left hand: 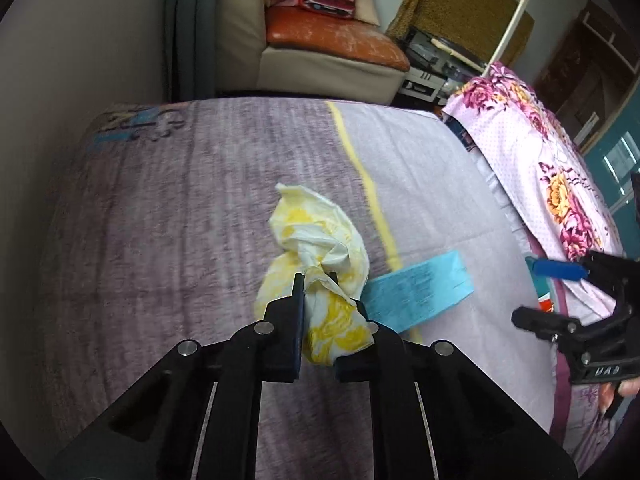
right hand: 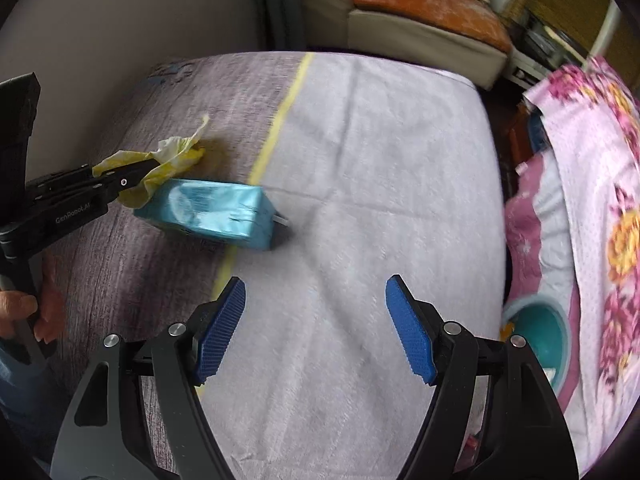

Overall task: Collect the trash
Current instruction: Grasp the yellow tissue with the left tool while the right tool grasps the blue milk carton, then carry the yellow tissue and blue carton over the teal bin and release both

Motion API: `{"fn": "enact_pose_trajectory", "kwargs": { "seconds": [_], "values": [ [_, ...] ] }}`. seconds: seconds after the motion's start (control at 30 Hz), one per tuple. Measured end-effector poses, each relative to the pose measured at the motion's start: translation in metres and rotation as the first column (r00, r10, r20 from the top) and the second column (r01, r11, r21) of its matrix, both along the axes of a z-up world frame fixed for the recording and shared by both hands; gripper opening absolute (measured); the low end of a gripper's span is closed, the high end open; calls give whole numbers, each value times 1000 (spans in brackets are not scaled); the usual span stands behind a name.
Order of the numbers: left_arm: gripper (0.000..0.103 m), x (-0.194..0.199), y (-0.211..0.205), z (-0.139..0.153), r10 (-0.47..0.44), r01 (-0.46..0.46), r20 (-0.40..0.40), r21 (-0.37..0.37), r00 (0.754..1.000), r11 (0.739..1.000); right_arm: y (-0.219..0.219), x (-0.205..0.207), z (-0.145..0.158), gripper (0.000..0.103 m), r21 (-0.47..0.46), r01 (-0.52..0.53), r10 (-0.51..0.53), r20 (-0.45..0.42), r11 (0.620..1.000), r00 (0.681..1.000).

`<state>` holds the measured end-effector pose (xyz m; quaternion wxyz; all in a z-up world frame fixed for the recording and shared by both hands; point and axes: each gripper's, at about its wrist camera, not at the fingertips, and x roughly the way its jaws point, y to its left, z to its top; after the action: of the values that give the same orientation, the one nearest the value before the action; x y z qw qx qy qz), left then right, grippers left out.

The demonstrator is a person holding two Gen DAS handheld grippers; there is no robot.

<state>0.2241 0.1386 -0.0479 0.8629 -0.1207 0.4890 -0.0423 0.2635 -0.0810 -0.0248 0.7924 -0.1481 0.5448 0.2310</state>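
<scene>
Our left claw (left hand: 316,280) was clamped on a crumpled yellow-and-white wrapper (left hand: 316,248), its black fingers (left hand: 297,292) pinching the twisted middle of it. We held the wrapper low over the table (left hand: 160,208), which wore a cloth that was purple-grey on one side and pale on the other, with a yellow stripe (left hand: 372,200) between them. Just beside the wrapper lay a light blue carton (right hand: 216,210), flat on its side across the stripe; from the right wrist view the wrapper's lower edge seemed to touch it, though we could not tell for sure.

Our right claw (right hand: 316,328) stood wide open and held nothing, its blue pads (right hand: 222,328) spread over the pale part of the cloth, well apart from the carton. To its right a floral cloth (right hand: 592,200) hung, and a teal bowl (right hand: 540,328) sat low beside the table. A sofa (left hand: 332,44) stood beyond the far edge.
</scene>
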Motion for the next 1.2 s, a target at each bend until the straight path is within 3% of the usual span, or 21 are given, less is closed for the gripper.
{"fn": "enact_pose_trajectory", "kwargs": {
  "seconds": [0.13,0.23,0.27,0.4,0.47,0.5,0.6,0.67,0.8,0.83,0.9,0.97,1.2],
  "values": [
    [11,-21,32,-15,34,-35,-35,-33,999,999,42,2,-1,69,-42,-177,179,35,983,983],
    [11,-34,49,-29,64,-66,-61,-41,996,997,79,1,-8,69,-102,-350,354,25,931,935],
    [11,-37,52,-32,71,-73,-66,-43,995,996,95,0,-16,69,-135,-426,430,2,894,903],
    [12,-43,58,-41,78,-83,-83,-52,994,995,115,2,-39,69,-226,-513,516,-51,828,855],
    [16,-43,57,-43,71,-75,-83,-43,994,996,116,4,-47,69,-249,-525,528,-60,814,847],
    [18,-42,55,-43,66,-69,-82,-37,994,997,114,5,-51,66,-254,-522,524,-66,814,849],
    [32,-39,50,-43,58,-61,-69,-40,996,997,107,2,-58,39,-228,-504,500,-79,833,862],
    [43,-38,44,-42,49,-51,-64,-32,997,998,99,-2,-57,39,-209,-488,484,-72,848,872],
    [45,-35,31,-42,45,-44,-56,19,997,999,72,-6,-50,38,-134,-386,381,-63,913,922],
    [43,-34,28,-41,43,-41,-57,25,997,999,66,-7,-48,38,-118,-358,354,-59,926,933],
    [22,-32,21,-41,30,-29,-61,26,998,999,45,-9,-42,38,-69,-279,276,-51,958,960],
    [13,-29,10,-41,24,-21,-67,48,997,999,25,-13,-36,38,-22,-208,207,-39,978,978],
    [9,-28,-40,-22,-37,39,-29,73,999,997,-30,-11,-19,38,100,9,-6,-33,995,999]
  ]
}}
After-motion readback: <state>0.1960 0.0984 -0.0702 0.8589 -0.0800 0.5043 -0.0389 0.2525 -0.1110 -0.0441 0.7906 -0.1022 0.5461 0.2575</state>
